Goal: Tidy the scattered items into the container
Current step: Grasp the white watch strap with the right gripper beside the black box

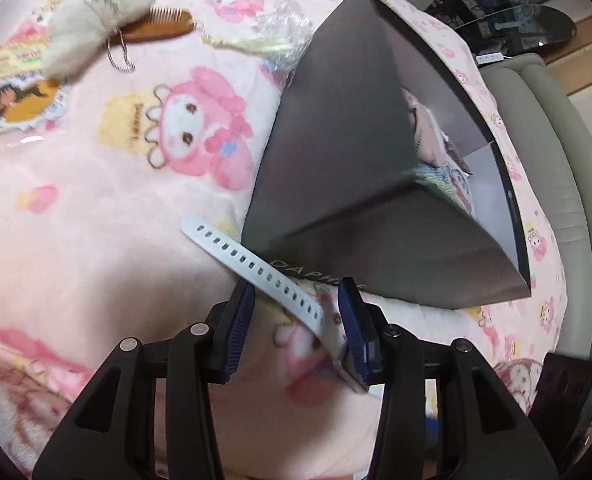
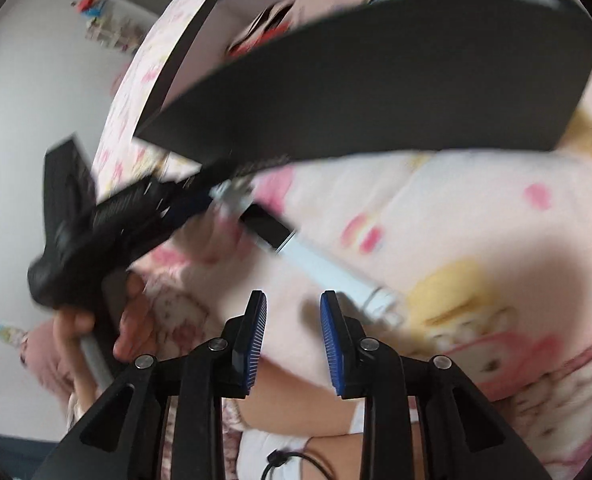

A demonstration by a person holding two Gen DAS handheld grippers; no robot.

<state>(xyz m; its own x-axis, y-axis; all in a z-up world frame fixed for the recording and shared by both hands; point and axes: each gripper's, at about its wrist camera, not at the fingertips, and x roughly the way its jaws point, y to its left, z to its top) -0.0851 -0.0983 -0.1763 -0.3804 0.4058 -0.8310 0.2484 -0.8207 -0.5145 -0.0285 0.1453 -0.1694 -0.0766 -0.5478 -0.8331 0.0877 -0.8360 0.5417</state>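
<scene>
Already the box (image 1: 355, 152) ahead holds a few things, while the watch (image 1: 256, 260) lies loose between my part-open left fingers (image 1: 296, 320), the right fingers (image 2: 294, 336) part-open and empty, and the comb (image 1: 156, 26) waits beyond.

Left tool (image 1: 296, 284) pointed steeply down, just in front of the dark box's (image 1: 355, 160) near corner. Blue ribbed pads (image 1: 240, 320) parted, a white watch (image 1: 256, 264) running slantwise between them, its lower end against the right-hand pad only, not clamped. Seen from the right wrist, left hand (image 2: 130, 320) wrapped around that tool's handle, fingers curled, blurred. Right tool (image 2: 292, 296) also angled down, below the box's near wall, jaws a little apart with nothing between them.
</scene>
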